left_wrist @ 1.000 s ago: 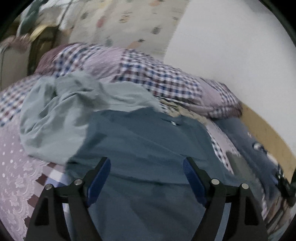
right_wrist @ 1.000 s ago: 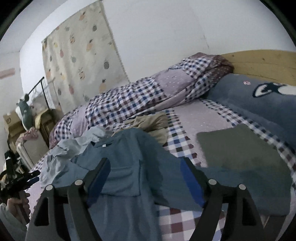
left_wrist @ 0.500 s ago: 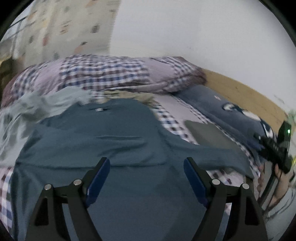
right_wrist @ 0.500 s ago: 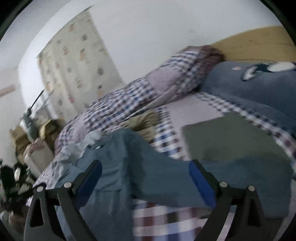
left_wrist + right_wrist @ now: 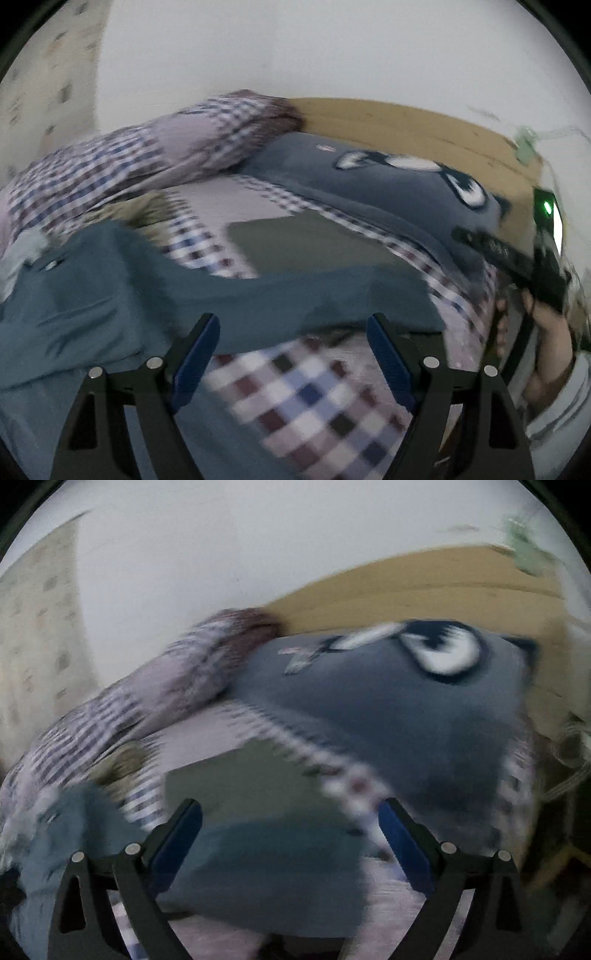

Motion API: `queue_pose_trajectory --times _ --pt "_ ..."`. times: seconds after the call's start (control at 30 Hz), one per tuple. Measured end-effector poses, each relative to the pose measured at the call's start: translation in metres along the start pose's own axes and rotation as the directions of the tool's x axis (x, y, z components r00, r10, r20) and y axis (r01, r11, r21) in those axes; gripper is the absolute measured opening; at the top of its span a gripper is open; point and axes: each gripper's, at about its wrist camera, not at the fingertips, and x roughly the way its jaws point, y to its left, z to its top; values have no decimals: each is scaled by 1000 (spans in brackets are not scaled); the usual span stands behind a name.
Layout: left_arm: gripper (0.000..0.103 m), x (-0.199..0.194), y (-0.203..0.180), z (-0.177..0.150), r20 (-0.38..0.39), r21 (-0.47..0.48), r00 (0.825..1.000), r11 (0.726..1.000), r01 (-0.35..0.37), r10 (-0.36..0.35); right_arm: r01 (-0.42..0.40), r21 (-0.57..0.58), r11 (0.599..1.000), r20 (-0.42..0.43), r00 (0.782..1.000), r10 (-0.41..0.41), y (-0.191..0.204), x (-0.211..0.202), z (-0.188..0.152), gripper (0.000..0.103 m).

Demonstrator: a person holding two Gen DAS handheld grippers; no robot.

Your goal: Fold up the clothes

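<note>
While the blue shirt lies spread on the bed with one sleeve stretched sideways, ready for folding, both tools hang wide and empty: the left tool over the sleeve's lower edge, the right tool above the sleeve end, probably to pinch it.

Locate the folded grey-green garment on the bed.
In the left wrist view, the folded grey-green garment lies flat mid-bed, between the blue shirt's sleeve and the navy pillow.

White wall, wooden headboard, checked bedsheet
</note>
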Motion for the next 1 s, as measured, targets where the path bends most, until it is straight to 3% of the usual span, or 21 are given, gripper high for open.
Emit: queue_pose_trajectory --times 0.1,0.23,0.57,0.77,0.83,0.93,1.0 --pt "85 19 -45 0 -13 110 1000 994 25 -24 66 134 989 -26 998 -63 -43 1 4 99" --pt "85 43 -96 -6 -39 218 998 974 56 -48 93 202 975 -60 995 -83 -74 5 4 99" --pt "85 91 -179 -18 -71 309 986 936 166 -151 136 239 962 -34 991 -131 -114 -6 6 99" --pt "84 120 -209 -21 -116 323 977 924 206 -178 151 301 941 -52 988 -142 -146 -7 2 99" --pt "78 131 -217 -22 -137 336 976 919 206 -169 150 314 938 -56 989 -139 -153 -6 1 99" --pt "61 149 -222 -25 -184 348 974 918 191 -133 145 328 934 -64 989 -131 -159 -5 0 99" --pt "43 159 -220 -26 -211 341 970 921 186 -118 139 339 931 -70 990 -122 -163 -4 -1 99"
